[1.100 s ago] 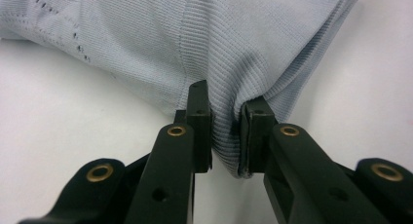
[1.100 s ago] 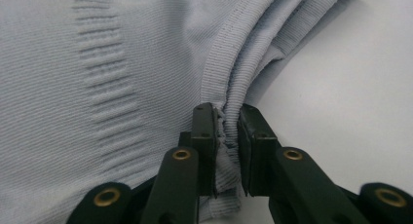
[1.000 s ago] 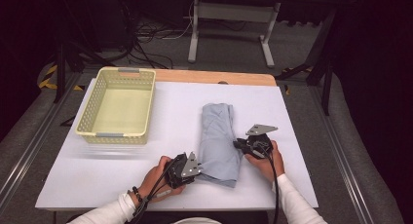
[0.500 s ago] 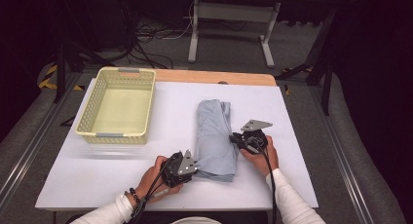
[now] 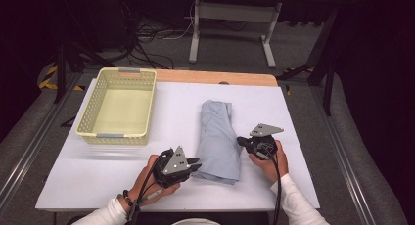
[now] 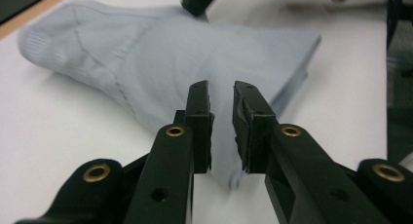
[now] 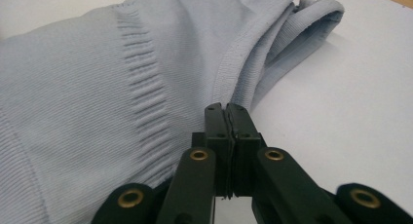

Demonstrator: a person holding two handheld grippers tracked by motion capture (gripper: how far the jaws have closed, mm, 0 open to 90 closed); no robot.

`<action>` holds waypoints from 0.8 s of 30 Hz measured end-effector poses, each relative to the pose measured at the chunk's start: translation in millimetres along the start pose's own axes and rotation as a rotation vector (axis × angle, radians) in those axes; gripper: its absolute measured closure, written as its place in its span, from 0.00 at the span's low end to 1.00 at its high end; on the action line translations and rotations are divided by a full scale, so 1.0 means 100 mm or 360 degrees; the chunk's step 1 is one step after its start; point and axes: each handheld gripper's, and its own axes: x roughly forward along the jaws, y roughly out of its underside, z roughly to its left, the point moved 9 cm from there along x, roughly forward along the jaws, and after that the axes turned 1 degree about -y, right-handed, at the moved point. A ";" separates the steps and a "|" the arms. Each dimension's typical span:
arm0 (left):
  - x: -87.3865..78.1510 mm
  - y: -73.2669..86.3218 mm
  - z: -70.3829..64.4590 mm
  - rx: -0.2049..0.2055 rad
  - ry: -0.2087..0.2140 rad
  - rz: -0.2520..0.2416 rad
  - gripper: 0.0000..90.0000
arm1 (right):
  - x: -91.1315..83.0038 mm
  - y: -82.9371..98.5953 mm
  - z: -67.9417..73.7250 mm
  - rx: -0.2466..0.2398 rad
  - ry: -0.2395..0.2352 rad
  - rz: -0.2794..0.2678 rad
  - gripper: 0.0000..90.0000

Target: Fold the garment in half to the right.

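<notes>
A folded light blue knit garment (image 5: pixel 219 137) lies lengthwise in the middle of the white table (image 5: pixel 293 112). My left gripper (image 5: pixel 195 164) is at its near left corner. In the left gripper view the jaws stand a little apart, open (image 6: pixel 221 95), over the cloth (image 6: pixel 146 53), which shows through the gap. My right gripper (image 5: pixel 241 140) is at the garment's right edge. In the right gripper view its jaws are shut (image 7: pixel 226 108), tips against a ribbed hem (image 7: pixel 146 97). No cloth shows between them.
A pale yellow perforated basket (image 5: pixel 140 110) stands at the back left of the table and holds nothing. A wooden strip (image 5: pixel 215 78) runs along the far edge. Beyond it are a metal stand (image 5: pixel 230 12) and cables on the floor.
My right gripper has moved left, up to the garment's right edge. The garment has shifted slightly and looks narrower. The left gripper has hardly moved.
</notes>
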 end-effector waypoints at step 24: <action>0.52 0.29 -0.08 0.0089 0.0099 0.0258 0.78 | 0.04 -0.32 -0.20 -0.0008 0.0081 -0.0087 0.70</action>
